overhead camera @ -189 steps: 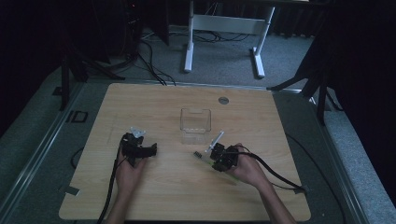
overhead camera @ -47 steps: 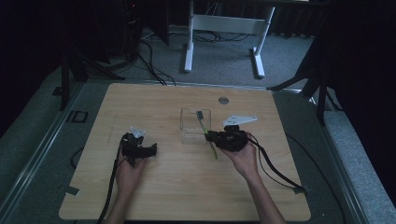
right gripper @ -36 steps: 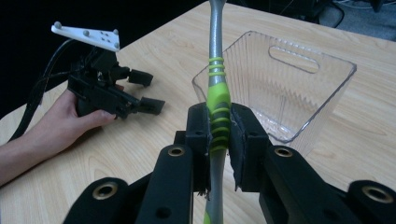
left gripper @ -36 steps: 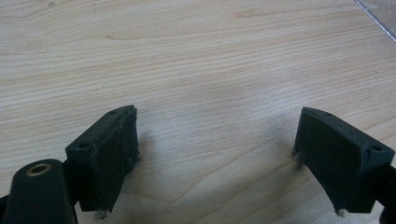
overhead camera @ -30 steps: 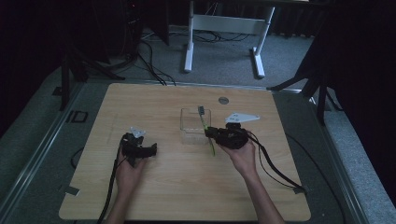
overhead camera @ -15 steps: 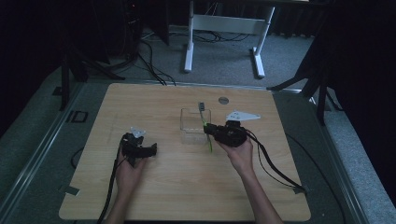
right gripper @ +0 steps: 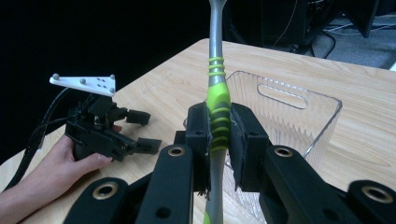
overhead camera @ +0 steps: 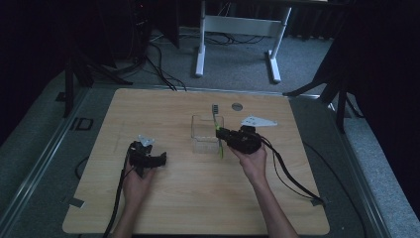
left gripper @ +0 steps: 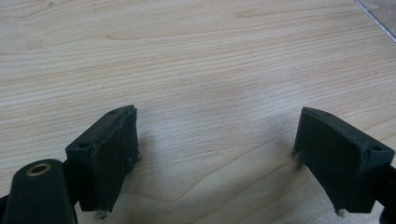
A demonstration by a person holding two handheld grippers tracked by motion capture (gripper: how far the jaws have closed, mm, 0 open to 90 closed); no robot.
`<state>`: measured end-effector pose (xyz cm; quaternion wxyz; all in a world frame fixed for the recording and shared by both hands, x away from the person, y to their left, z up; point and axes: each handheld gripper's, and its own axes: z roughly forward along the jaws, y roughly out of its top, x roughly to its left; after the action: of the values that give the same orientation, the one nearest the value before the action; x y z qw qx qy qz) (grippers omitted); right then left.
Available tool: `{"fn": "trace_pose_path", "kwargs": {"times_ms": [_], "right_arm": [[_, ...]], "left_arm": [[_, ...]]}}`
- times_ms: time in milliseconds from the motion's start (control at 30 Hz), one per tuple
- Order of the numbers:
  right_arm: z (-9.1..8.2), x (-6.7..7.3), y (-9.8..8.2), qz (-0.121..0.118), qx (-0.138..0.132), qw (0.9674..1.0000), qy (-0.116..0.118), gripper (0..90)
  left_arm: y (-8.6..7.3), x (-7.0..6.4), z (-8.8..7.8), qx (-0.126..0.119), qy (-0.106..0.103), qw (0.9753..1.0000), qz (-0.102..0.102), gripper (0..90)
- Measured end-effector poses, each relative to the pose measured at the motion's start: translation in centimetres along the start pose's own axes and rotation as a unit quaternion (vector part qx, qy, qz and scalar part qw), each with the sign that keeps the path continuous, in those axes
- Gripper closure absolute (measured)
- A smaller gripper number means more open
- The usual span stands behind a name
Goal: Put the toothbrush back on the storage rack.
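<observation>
Plainly, a toothbrush (right gripper: 218, 109) is being held by the right tongs (right gripper: 219, 140), whose black jaws are being pressed shut on its green-and-grey handle, as is being shown in the right gripper view. Seen from the high view, the toothbrush (overhead camera: 217, 130) is being carried at the near right edge of a clear plastic tray (overhead camera: 200, 145) standing at the middle of the bench (overhead camera: 188, 198), with the bristle end being pointed toward the far side and the handle end hanging toward the person. Whether the brush is touching the tray wall cannot be told.

The left tongs (left gripper: 219, 154) are being kept wide apart with nothing between them, close over bare wood, well off to the left of the tray; from above, the left tongs (overhead camera: 147, 159) are being rested on the bench in the person's left hand.

As a judgement, the pick-up is done, and the carry to the tray is being finished. What is being left is the lowering of the toothbrush into the tray and the opening of the jaws, since the brush is not yet being let go.
</observation>
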<state>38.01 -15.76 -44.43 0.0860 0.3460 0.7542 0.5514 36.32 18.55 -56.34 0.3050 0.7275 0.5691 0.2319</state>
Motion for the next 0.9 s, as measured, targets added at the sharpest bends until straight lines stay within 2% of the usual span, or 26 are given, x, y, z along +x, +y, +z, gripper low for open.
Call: {"fn": "trace_pose_path", "kwargs": {"times_ms": [633, 900], "right_arm": [[0.32, -0.34, 0.19, 0.016, -0.024, 0.9995, 0.009, 78.9], [0.36, -0.61, 0.34, 0.018, -0.029, 0.9994, 0.004, 78.9]], "left_arm": [[0.0, 0.01, 0.0, 0.0, 0.0, 1.0, 0.0, 14.1], [0.0, 0.01, 0.0, 0.0, 0.0, 1.0, 0.0, 14.1]]}}
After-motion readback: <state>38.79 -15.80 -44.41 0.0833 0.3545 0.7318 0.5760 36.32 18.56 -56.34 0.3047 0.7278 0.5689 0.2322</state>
